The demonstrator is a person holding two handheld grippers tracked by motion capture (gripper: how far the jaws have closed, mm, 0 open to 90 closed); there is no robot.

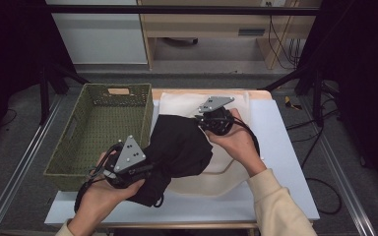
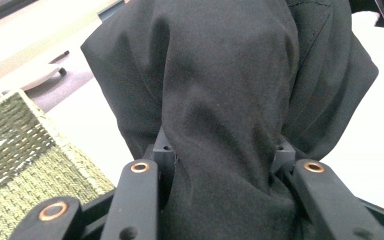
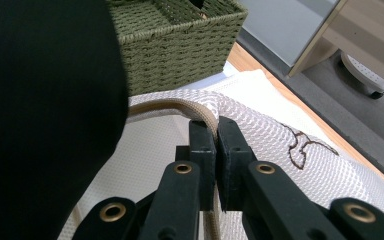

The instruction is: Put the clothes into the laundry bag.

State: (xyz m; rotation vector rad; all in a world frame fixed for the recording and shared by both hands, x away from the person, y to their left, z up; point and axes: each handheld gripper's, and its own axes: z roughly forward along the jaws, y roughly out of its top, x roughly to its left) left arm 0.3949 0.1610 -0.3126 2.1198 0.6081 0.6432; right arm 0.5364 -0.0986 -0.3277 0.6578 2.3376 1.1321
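A black garment [image 1: 177, 142] lies bunched across a cream waffle-knit garment [image 1: 177, 105] on the table. My left gripper [image 1: 151, 169] is at the black cloth's lower left end. In the left gripper view the black garment [image 2: 220, 75] is gathered between the pads, so my left gripper [image 2: 225, 150] is shut on it. My right gripper [image 1: 203, 123] is at the upper right edge of the black cloth. In the right gripper view, my right gripper [image 3: 216, 132] is shut on the cream garment's tan edge band [image 3: 170, 106], with the black garment [image 3: 40, 100] close on its left.
A green woven basket [image 1: 103, 128] stands at the table's left, right beside the black cloth. The pale blue table top [image 1: 275, 147] shows bare to the right of the garments. Black frame posts and cables stand past the table's sides.
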